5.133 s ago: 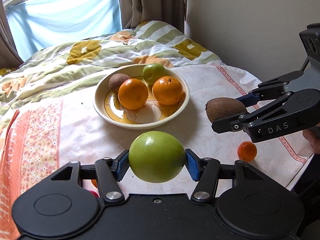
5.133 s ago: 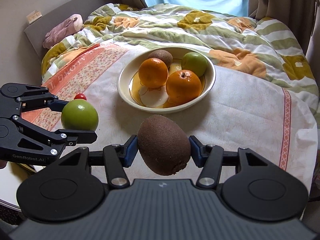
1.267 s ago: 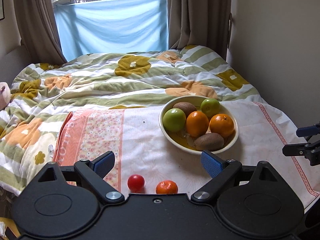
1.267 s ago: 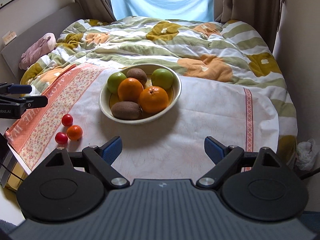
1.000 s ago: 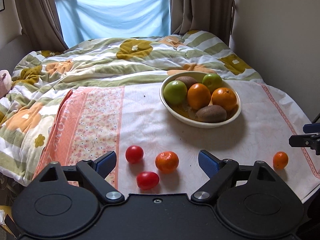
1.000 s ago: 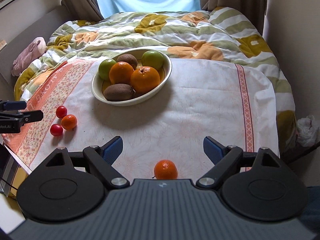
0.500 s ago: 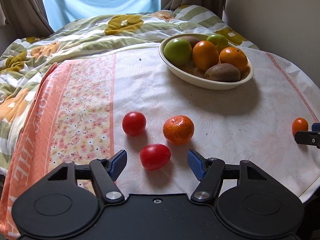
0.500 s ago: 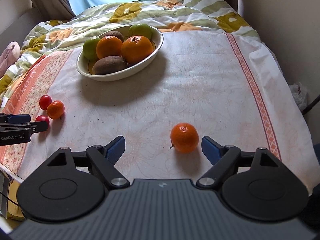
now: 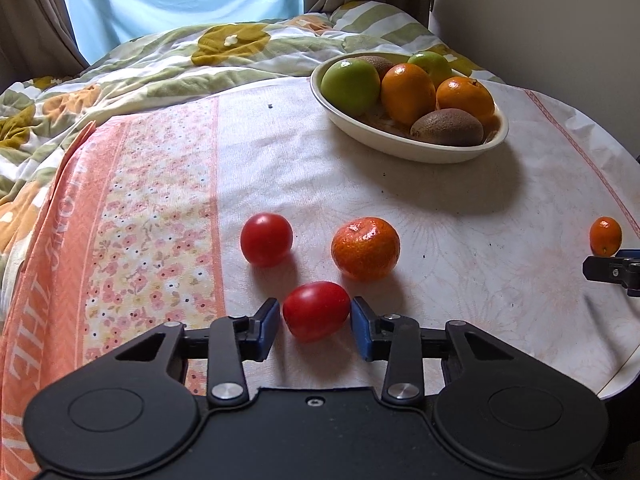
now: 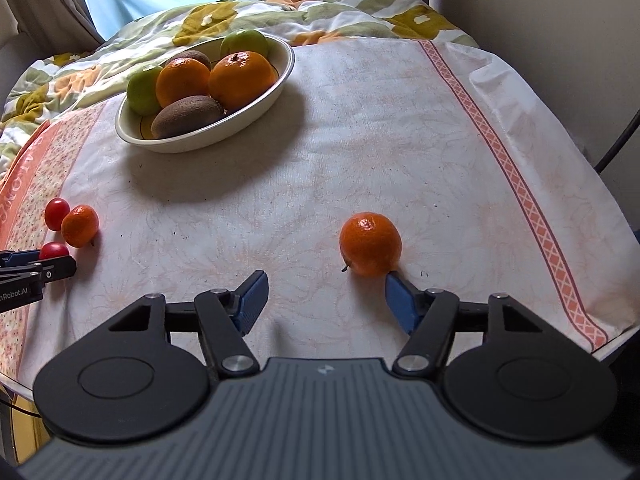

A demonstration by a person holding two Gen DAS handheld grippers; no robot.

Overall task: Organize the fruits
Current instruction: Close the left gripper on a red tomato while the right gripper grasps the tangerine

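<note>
- Closing on the oval tomato (image 9: 317,311), the left gripper (image 9: 316,328) has its blue pads at both sides of it, touching or nearly so; the fruit lies on the tablecloth (image 9: 440,208).
- Only the left wrist view shows this closely, with a round tomato (image 9: 266,239) and a mandarin (image 9: 365,249) just beyond.
- Only the right wrist view shows the second mandarin (image 10: 370,243) large: it lies ahead of the right gripper (image 10: 324,298), near its right pad, not between the closing jaws.
- Both grippers point steeply down to the cloth.
- The bowl (image 10: 264,98) with fruits stands further back.
</note>
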